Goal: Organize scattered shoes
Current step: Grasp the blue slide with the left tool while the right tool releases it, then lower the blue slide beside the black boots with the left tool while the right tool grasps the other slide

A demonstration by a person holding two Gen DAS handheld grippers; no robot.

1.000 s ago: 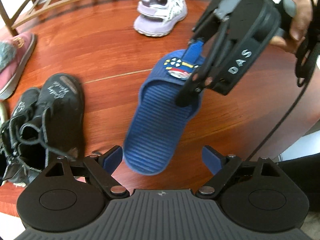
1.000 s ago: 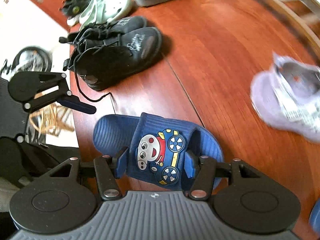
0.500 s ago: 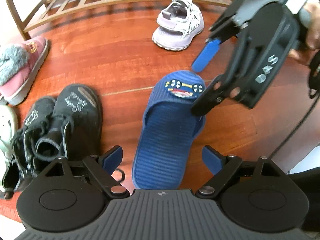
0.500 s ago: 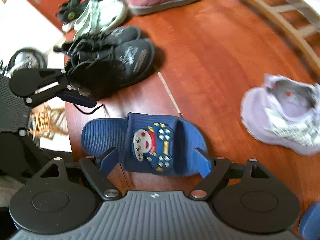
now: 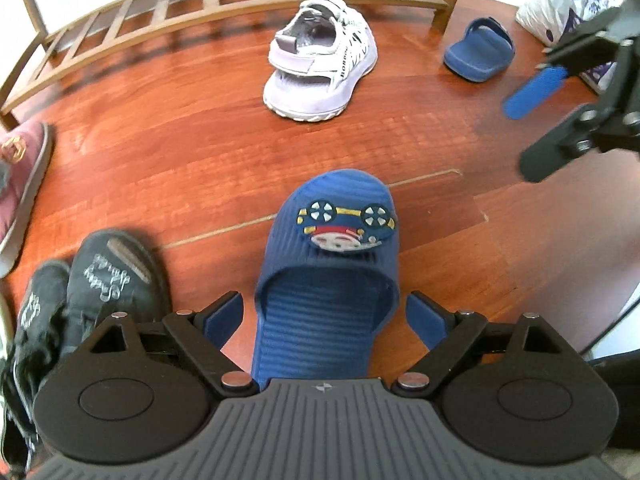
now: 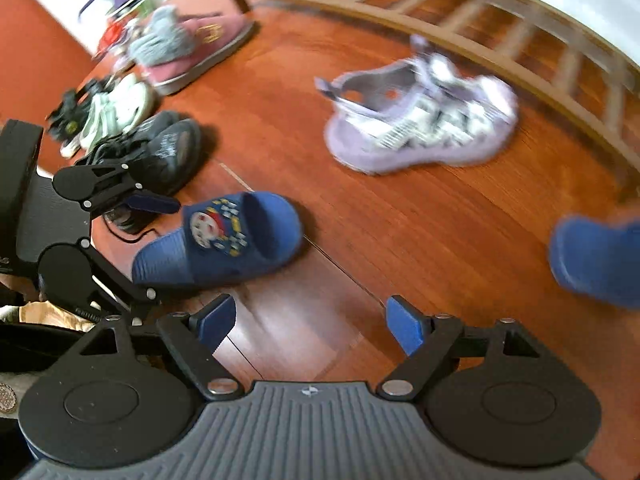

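Observation:
A blue slipper point(image 5: 332, 264) with a cartoon car patch lies flat on the wooden floor, toe toward the shoe rack. My left gripper point(image 5: 324, 316) is open and straddles its heel end, with a gap at each pad. The right wrist view shows the same slipper point(image 6: 224, 240) with the left gripper point(image 6: 148, 248) at its heel. My right gripper point(image 6: 310, 320) is open above bare floor with nothing between its fingers. In the left wrist view the right gripper point(image 5: 536, 128) hangs at the right edge. The matching blue slipper point(image 5: 478, 50) point(image 6: 596, 260) lies near the rack's leg.
A lilac sneaker point(image 5: 320, 60) point(image 6: 420, 128) stands before the low wooden shoe rack point(image 5: 200, 0) point(image 6: 480, 20). Black boots point(image 5: 92, 292) point(image 6: 160, 148) lie left of the slipper. A pink fur slipper point(image 5: 20, 168) point(image 6: 192, 48), pale green shoes point(image 6: 108, 116) and a white bag point(image 5: 572, 4) sit further out.
My right gripper let go of the blue slipper, which now lies flat on the floor, and drew away to the right. My left gripper moved in over the slipper's heel.

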